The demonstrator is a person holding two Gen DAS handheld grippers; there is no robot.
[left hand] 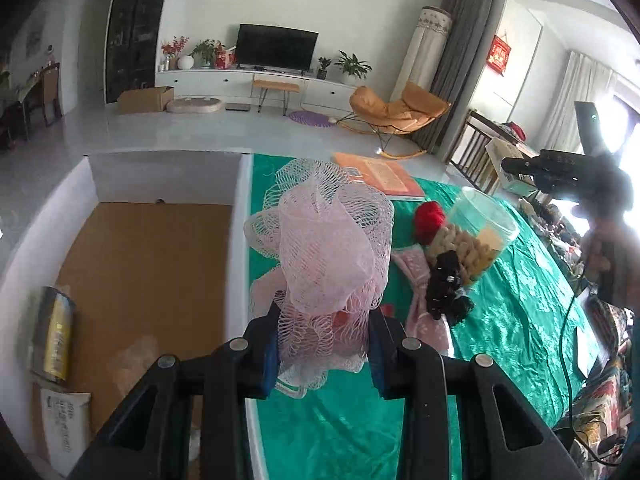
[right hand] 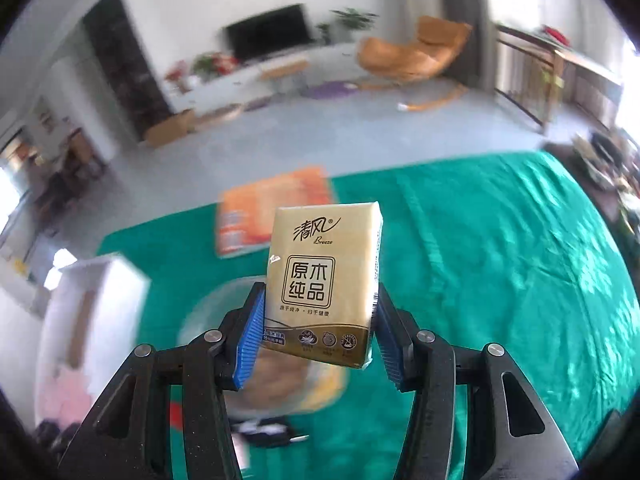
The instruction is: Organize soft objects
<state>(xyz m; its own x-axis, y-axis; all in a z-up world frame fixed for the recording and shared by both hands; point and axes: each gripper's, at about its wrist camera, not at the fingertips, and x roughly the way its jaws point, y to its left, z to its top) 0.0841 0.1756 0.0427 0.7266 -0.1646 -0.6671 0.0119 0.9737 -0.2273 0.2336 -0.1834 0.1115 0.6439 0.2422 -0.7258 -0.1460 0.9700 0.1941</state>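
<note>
A pink mesh bath pouf [left hand: 320,248] is pinched between the blue pads of the left gripper [left hand: 323,344] and held above the green tablecloth [left hand: 520,312], beside a white-walled box [left hand: 240,240]. A gold tissue pack [right hand: 324,280] is clamped upright in the right gripper [right hand: 318,328], lifted over the cloth. Farther back on the table a black scrunchy item [left hand: 444,284], a clear tub [left hand: 480,232] and a red ball [left hand: 430,220] are seen.

tissue pack [right hand: 324,284] reads "清风 Breeze", "原木纯品"

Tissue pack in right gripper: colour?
Beige-gold tissue pack with brown print; clearest in the right wrist view.
</note>
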